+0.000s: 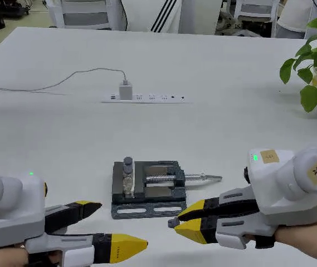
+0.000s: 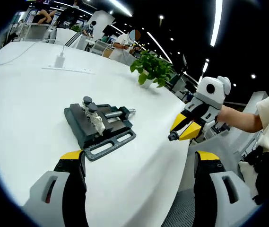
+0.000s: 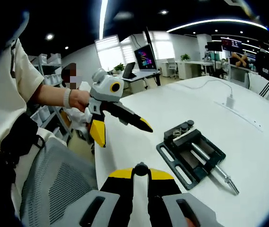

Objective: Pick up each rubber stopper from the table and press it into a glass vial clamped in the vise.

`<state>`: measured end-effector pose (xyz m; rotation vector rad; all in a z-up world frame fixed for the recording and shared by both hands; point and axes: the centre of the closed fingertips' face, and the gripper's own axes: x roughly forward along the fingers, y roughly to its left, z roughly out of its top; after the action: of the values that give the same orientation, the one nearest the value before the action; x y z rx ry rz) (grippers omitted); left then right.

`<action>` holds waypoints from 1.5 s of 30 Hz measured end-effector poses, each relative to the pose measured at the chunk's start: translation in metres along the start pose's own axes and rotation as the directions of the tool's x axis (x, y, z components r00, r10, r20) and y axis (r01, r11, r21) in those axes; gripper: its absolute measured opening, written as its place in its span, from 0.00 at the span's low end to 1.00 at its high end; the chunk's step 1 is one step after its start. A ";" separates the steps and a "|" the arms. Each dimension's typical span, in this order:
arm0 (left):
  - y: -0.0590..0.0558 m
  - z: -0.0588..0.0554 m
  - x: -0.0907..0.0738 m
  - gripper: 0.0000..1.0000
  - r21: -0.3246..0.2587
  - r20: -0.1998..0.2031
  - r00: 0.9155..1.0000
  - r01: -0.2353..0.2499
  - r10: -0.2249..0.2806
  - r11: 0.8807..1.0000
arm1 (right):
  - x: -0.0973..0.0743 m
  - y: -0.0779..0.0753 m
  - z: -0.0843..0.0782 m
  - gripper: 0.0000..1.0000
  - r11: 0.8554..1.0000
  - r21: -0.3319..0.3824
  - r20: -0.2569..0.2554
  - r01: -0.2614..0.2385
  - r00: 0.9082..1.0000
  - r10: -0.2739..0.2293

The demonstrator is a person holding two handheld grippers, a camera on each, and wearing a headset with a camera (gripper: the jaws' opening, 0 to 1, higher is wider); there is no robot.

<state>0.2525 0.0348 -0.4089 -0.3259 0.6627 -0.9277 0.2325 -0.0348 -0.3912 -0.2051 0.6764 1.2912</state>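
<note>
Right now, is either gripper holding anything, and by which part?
The right gripper pinches a small dark rubber stopper by its sides, between the yellow jaw tips. The left gripper is open, empty.

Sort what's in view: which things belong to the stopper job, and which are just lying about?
Job: vise; vial clamped in it; stopper held in the right gripper; left gripper, open.
Lying about: power strip; charger; plant.

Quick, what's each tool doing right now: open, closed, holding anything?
Left tool: open, holding nothing.
Right tool: closed on a dark rubber stopper.
</note>
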 end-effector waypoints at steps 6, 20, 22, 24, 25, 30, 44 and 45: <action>0.014 -0.012 -0.006 0.99 0.215 -0.080 0.992 -0.077 0.096 0.974 | 0.002 -0.002 -0.001 0.05 1.000 0.011 -0.034 -0.009 0.999 0.010; 0.020 0.010 -0.019 0.98 0.399 -0.049 0.977 -0.170 0.206 0.901 | 0.011 -0.027 0.013 0.05 0.993 -0.107 -0.174 -0.043 0.984 0.024; 0.022 0.013 -0.021 0.98 0.415 -0.034 0.975 -0.185 0.219 0.891 | 0.013 -0.031 0.017 0.05 0.989 -0.136 -0.196 -0.052 0.980 0.024; 0.024 0.013 -0.022 0.98 0.427 -0.029 0.973 -0.194 0.228 0.883 | 0.014 -0.034 0.020 0.05 0.984 -0.167 -0.221 -0.060 0.975 0.022; 0.024 0.013 -0.023 0.98 0.432 -0.028 0.972 -0.197 0.231 0.880 | 0.015 -0.037 0.020 0.05 0.978 -0.194 -0.243 -0.071 0.970 0.022; 0.025 0.008 -0.025 0.97 0.436 -0.018 0.971 -0.206 0.237 0.876 | 0.022 -0.047 0.024 0.05 0.953 -0.283 -0.331 -0.111 0.944 0.011; 0.020 -0.006 -0.025 0.89 0.406 -0.033 0.975 -0.188 0.220 0.894 | 0.044 -0.057 0.039 0.05 0.862 -0.454 -0.472 -0.228 0.882 -0.016; 0.019 -0.009 -0.025 0.90 0.409 -0.038 0.976 -0.182 0.216 0.894 | 0.046 -0.058 0.040 0.05 0.854 -0.466 -0.479 -0.232 0.878 -0.023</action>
<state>0.2483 0.0661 -0.4161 0.1502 0.5513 -0.8595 0.3056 0.0064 -0.3987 -0.9619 0.7440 1.5317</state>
